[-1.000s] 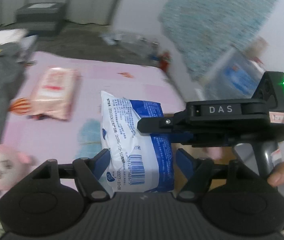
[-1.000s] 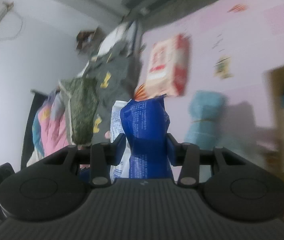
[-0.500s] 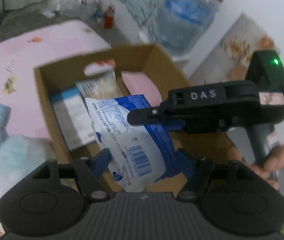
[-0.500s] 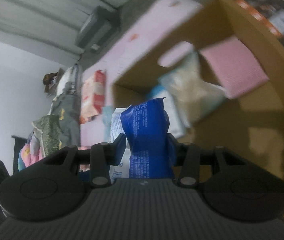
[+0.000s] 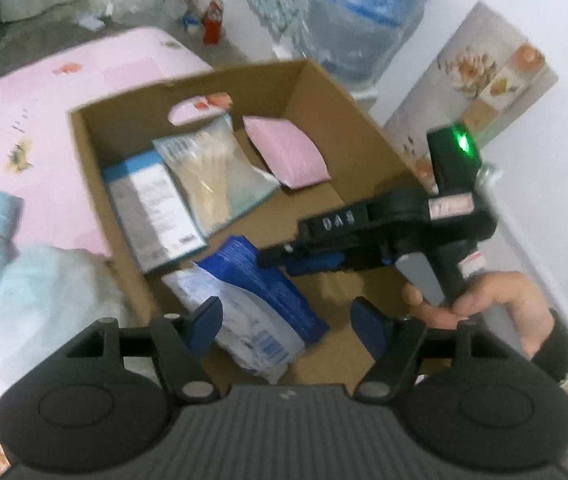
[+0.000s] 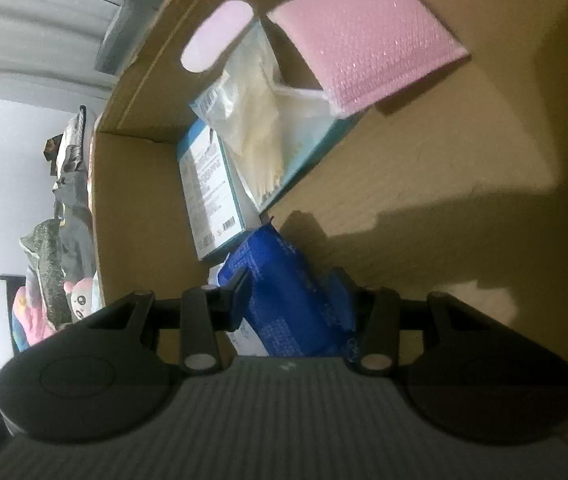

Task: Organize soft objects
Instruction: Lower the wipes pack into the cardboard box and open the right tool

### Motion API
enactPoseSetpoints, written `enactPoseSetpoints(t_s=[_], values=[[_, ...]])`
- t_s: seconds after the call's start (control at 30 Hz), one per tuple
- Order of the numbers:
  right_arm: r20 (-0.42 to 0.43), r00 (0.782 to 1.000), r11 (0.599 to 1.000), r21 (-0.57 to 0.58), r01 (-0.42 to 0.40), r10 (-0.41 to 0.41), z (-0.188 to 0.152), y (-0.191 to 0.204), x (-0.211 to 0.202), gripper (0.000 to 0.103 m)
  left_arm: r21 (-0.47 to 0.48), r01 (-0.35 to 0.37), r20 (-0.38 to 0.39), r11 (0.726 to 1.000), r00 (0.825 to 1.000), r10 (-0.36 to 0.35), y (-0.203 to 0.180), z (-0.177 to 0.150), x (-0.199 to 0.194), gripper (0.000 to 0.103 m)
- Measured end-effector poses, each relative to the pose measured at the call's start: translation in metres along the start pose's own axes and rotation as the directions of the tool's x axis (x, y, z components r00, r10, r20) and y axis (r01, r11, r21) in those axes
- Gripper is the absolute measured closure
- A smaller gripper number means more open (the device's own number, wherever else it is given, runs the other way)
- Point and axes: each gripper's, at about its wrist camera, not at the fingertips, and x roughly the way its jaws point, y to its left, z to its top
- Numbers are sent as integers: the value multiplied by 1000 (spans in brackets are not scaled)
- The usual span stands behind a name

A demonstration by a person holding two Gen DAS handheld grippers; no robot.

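the right tool (image 6: 290, 294) squeezes the blue and white pack (image 6: 292, 300) inside the cardboard box (image 5: 332, 96); the left tool (image 5: 287, 322) is wide, not squeezing it

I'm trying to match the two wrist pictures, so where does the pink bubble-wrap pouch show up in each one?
Left wrist view: the pink bubble-wrap pouch sits just above centre, leaning in the far part of the cardboard box.
Right wrist view: the pouch fills the upper right, against the box wall.
Shared landmark: the oval handle cutout in the box wall, just left of the pouch in both.
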Motion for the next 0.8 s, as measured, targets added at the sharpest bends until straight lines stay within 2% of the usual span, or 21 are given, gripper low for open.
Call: enactPoseSetpoints(t_s=[0.1, 0.27, 0.5, 0.6, 0.7, 0.8], values=[[-2, 1000, 1000, 5, 30, -30, -4, 1, 11, 64, -29, -13, 56, 1000, 998, 14, 16, -9, -24, 31], [16, 1000, 997, 73, 15, -16, -10, 5, 17, 66, -110, -51, 135, 993, 989, 65, 55, -32, -59, 31], [51, 999, 978, 209, -19, 9, -33, 6, 25, 64, -248, -77, 197, 966, 972, 128, 109, -73, -90, 31], [74, 997, 976, 215, -20, 4, -39, 10, 27, 61, -286, -82, 217, 955, 965, 147, 126, -89, -100, 31], [85, 996, 979, 205, -17, -1, -39, 12, 23, 61, -317, -90, 249, 944, 953, 174, 142, -105, -111, 31], [123, 992, 984, 177, 0, -22, -38, 16, 10, 59, -346, -119, 287, 931, 931, 226, 158, -125, -126, 30]])
